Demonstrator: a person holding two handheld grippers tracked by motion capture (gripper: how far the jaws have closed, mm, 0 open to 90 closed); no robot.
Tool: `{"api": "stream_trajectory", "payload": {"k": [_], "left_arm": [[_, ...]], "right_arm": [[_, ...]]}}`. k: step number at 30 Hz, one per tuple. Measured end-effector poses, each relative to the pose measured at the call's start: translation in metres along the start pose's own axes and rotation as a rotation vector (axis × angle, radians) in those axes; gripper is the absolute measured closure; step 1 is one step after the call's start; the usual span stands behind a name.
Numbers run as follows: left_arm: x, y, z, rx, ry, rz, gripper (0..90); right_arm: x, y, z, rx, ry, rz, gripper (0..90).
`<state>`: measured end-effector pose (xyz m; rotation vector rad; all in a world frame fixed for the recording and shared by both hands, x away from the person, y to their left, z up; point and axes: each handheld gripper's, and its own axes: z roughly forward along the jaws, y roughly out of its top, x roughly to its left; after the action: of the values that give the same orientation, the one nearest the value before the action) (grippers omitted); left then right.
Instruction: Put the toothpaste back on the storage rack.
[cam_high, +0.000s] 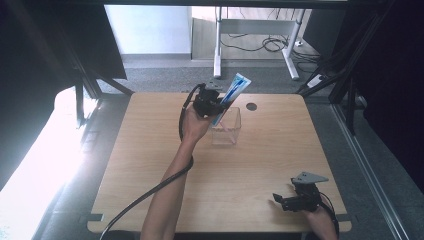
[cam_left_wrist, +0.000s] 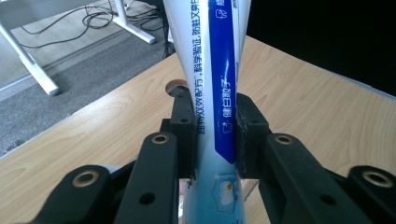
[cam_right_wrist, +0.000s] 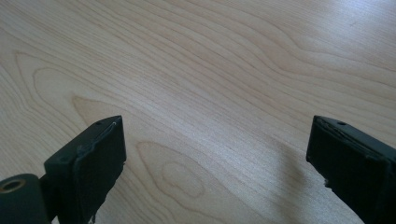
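My left gripper (cam_high: 216, 104) is raised over the far middle of the table, shut on a white and blue toothpaste tube (cam_high: 231, 95). The tube tilts up to the right, its lower end over a clear plastic box (cam_high: 227, 127). In the left gripper view the tube (cam_left_wrist: 217, 84) runs up between the two black pads (cam_left_wrist: 184, 122), which press on both its sides. My right gripper (cam_high: 287, 201) rests near the table's front right corner. The right gripper view shows that gripper (cam_right_wrist: 217, 158) open wide over bare wood, nothing between its jaws.
A round cable hole (cam_high: 251, 106) lies in the wooden tabletop (cam_high: 150, 165) just right of the box. Beyond the far edge are grey floor, white desk legs (cam_high: 218, 50) and loose cables. Dark frame posts flank both sides.
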<state>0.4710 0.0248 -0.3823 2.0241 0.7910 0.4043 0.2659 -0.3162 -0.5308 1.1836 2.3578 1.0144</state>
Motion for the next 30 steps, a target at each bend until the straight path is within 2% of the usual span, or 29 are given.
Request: {"api": "stream_trajectory", "payload": {"k": [5, 11, 19, 30], "left_arm": [[0.002, 0.003, 0.008, 0.002, 0.001, -0.002, 73.4], [0.002, 0.004, 0.019, 0.009, 0.009, 0.016, 73.4], [0.002, 0.005, 0.033, -0.010, 0.015, 0.014, 73.3], [0.006, -0.007, 0.049, -0.022, 0.031, 0.018, 73.2]], "right_arm": [[0.000, 0.000, 0.001, 0.001, 0.000, -0.004, 4.9], [0.000, 0.000, 0.001, 0.002, 0.000, -0.005, 4.9], [0.000, -0.001, 0.001, 0.004, 0.004, -0.005, 4.9], [0.001, -0.001, 0.002, 0.010, 0.009, -0.005, 5.1]]}}
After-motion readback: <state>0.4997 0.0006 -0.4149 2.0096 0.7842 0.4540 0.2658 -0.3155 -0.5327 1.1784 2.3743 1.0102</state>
